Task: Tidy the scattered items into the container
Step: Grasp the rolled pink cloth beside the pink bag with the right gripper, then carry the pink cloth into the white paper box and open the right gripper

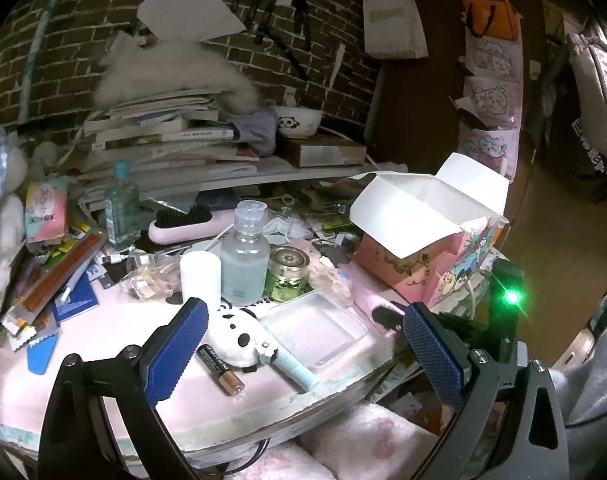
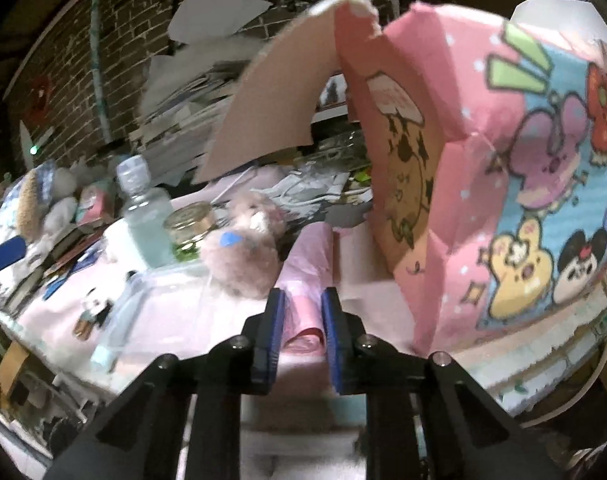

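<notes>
**Left claw wide at the front edge, right claw pinched by the box**

The desk (image 1: 103,364) is bare only along its front. A strip of pink top runs from the front-left corner to the battery (image 1: 220,369). Behind that strip clutter fills the desk right back to the stacked books (image 1: 163,136) on the rear shelf. Loose packets and papers crowd the left edge.

The left gripper (image 1: 305,312) hangs over the front edge with its jaws spread far apart. Nothing is between them.

The right gripper (image 2: 302,300) sits low near the right edge, just beside the box (image 2: 423,160). Its jaws are drawn almost together on a pink roll (image 2: 303,334) that fills the gap.

The box stands at the right rear of the desk, close to the right edge. Its white flaps are open and it tilts in the right wrist view.

By count:
- One battery, one panda plush (image 1: 239,332) and one pale tube (image 1: 295,368), touching or nearly so at the front middle.
- One clear tray (image 1: 319,326) just right of them.
- One white cylinder (image 1: 199,276) and one green jar (image 1: 287,276) behind, with a bottle between them.
- Two bottles: the clear one (image 1: 245,252) mid-desk and a blue-capped one (image 1: 121,208) further back left.
- One pink brush (image 1: 187,222).
- One fuzzy bear (image 2: 243,248) beside the jar.
</notes>
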`<state>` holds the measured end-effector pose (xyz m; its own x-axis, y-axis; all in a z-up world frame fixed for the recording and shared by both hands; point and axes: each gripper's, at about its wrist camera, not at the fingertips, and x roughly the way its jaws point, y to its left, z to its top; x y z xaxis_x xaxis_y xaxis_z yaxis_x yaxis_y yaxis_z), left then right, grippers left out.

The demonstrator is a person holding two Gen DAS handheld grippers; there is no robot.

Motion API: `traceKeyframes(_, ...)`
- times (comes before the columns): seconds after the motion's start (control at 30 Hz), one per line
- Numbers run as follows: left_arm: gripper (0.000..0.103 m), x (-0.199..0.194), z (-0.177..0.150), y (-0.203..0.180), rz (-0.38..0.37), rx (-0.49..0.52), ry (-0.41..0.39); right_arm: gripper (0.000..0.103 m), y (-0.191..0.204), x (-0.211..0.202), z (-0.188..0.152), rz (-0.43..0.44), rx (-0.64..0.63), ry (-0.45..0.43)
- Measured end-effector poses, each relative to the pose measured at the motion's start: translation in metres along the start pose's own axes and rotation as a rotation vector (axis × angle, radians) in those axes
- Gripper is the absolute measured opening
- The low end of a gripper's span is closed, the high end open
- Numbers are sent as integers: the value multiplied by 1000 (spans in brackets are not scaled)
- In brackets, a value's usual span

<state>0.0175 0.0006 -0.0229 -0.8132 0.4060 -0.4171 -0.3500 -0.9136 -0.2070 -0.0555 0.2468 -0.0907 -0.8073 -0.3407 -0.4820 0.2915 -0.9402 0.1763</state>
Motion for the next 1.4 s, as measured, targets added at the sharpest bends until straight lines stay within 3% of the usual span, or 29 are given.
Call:
traceKeyframes(0.13,98,1,1,-1,4,-3,4,24,6,-9,-4,-3,-19,-6)
traceKeyframes(0.2,98,0,2,-1,5,0,5,54,5,-7,-1,-12,-2,-18)
traceKeyframes(0.23,98,1,2,-1,6,-2,4,57,4,-4,1,-14,13,-21)
traceKeyframes(0.43,98,0,4,0,13,-1,5,58,6,17,9,-33,19,1)
traceKeyframes(0.47,98,0,4,1,13,-2,6,55,8,17,8,-37,6,0)
traceKeyframes(0.53,98,0,4,2,15,-8,5,38,12,17,5,-47,-31,1)
traceKeyframes(0.57,98,1,4,3,15,-11,5,26,13,17,3,-53,-52,1)
traceKeyframes(0.6,98,1,4,3,14,-14,6,21,13,17,2,-56,-66,1)
traceKeyframes(0.8,98,2,3,0,4,-11,9,19,16,10,-3,-58,-127,-13)
traceKeyframes(1.03,98,-5,3,0,14,-17,-10,19,32,-17,3,-59,-206,-139)
traceKeyframes(1.27,98,-15,4,3,26,-32,-28,19,60,-33,10,55,-265,-192)
traceKeyframes(1.4,98,-18,6,4,31,-30,-32,19,66,-38,29,159,-225,-195)
